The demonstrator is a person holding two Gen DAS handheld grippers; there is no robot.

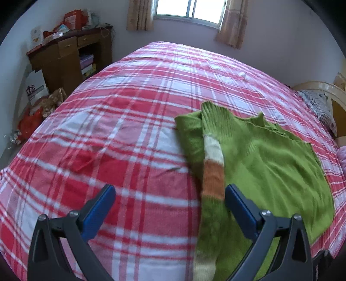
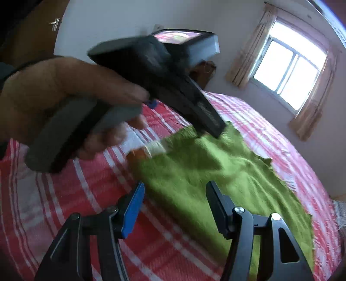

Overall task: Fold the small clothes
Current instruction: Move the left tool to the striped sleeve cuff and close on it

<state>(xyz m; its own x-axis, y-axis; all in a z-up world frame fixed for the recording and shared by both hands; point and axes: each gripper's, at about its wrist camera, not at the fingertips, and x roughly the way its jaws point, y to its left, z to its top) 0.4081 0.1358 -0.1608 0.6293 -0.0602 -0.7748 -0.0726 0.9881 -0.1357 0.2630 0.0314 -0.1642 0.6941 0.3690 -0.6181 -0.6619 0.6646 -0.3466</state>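
Hovering agape, gripping nothing — left tool (image 1: 169,193), right tool (image 2: 174,192); best pinching the green sweater's (image 1: 270,164) striped sleeve (image 1: 213,164) cleanly — folding inward over the plaid bedsheet (image 1: 108,134).

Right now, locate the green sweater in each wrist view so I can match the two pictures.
Left wrist view: the green sweater lies right of centre on the plaid bedsheet, its striped sleeve running toward the camera.
Right wrist view: it fills the centre and lower right, beyond the open right gripper.
Shared landmark: the curtained window.
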